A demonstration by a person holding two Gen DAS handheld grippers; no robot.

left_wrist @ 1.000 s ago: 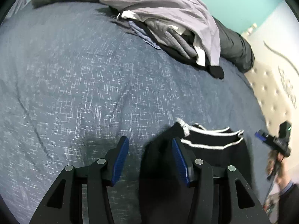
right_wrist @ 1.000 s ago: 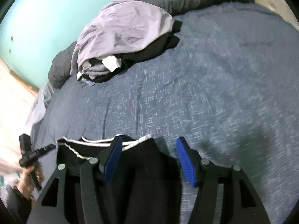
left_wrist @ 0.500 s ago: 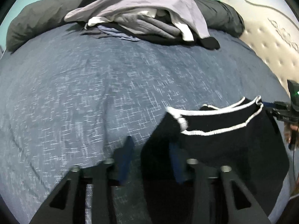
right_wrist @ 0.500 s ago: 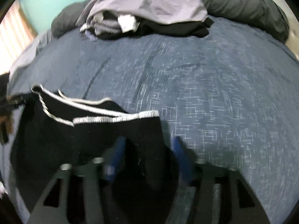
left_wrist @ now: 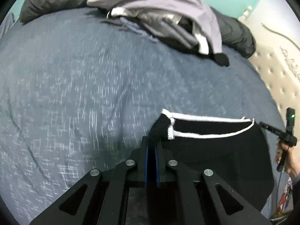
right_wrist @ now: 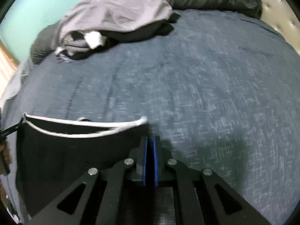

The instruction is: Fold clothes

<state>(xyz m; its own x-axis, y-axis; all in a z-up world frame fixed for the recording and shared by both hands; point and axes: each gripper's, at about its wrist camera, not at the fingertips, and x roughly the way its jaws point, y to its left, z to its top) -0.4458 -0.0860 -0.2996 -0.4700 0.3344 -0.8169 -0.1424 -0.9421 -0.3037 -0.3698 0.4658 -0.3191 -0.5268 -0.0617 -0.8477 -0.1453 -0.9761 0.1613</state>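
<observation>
We are pinching one black garment [left_wrist: 215, 150] on the blue bedspread [left_wrist: 75, 93] with two grippers: left gripper [left_wrist: 151, 150] and right gripper [right_wrist: 149, 146] have just been closing on opposite corners. One clothes pile [right_wrist: 116, 18] is lying beyond, blurred.

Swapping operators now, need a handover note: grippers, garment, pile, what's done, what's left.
Left gripper: jaws have just closed, shut on the black garment at its left corner.
Right gripper: jaws just closed too, shut on the garment's right corner, near the white-trimmed edge.
Garment lies on the blue bedspread.
Clothes pile waits at the far side of the bed.
Done: both corners pinched.
Left: probably lift, fold, then the pile.
</observation>
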